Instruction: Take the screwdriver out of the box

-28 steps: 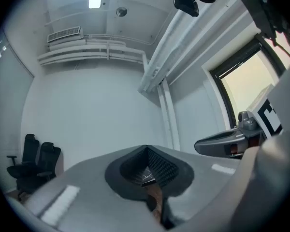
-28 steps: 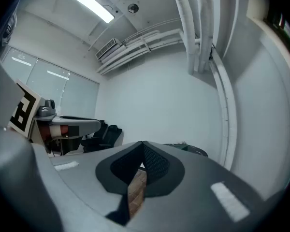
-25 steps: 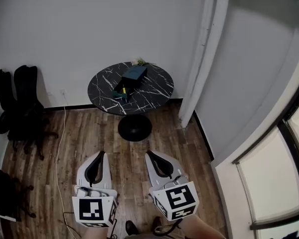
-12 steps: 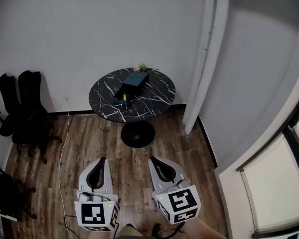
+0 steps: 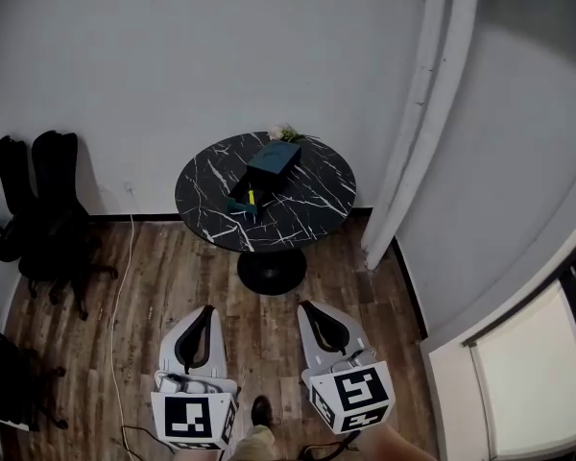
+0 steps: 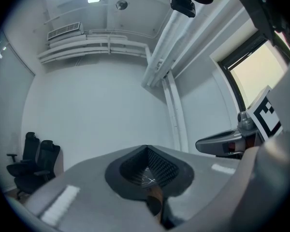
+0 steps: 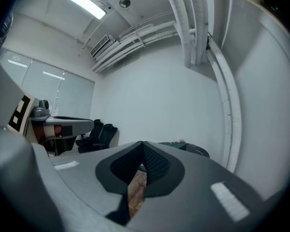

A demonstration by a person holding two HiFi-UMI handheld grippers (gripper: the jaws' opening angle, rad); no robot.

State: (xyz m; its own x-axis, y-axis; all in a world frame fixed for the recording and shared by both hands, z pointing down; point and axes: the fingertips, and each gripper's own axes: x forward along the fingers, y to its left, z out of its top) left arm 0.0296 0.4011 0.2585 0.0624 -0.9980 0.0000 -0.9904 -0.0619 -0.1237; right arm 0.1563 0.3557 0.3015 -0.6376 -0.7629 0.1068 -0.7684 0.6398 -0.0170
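**Desk:** What has changed from where you sit?

**Operator:** Head view first. I've walked the rig in, so the table (image 5: 312,209) sits lower and a bit larger than a second ago. There is less wooden floor (image 5: 261,339) between it and my tools. The box (image 5: 274,157) lies toward the table's far edge, with its open end reaching to the table's middle. The small yellow-and-teal piece in that open end I take for the screwdriver (image 5: 251,198), so it isn't out yet. The left gripper (image 5: 208,309) and right gripper (image 5: 305,304) hang side by side over the floor, well short of the table's near edge.

**Desk:** And the left gripper view?

**Operator:** Its jaws are pressed together with nothing between them. Only a sliver of marble top and floor shows through the notch. The black chairs (image 6: 36,161) stand off to the left.

**Desk:** And the right gripper view?

**Operator:** Much the same: the jaws meet tip to tip and are empty, as they have been all this second. The table shows beyond them, a little to the right and well apart.

**Desk:** So what does that mean for the task?

**Operator:** Only part of the approach is done, and nothing on the table has been touched. I judge I must come closer, then spread one gripper's jaws before going for the screwdriver.
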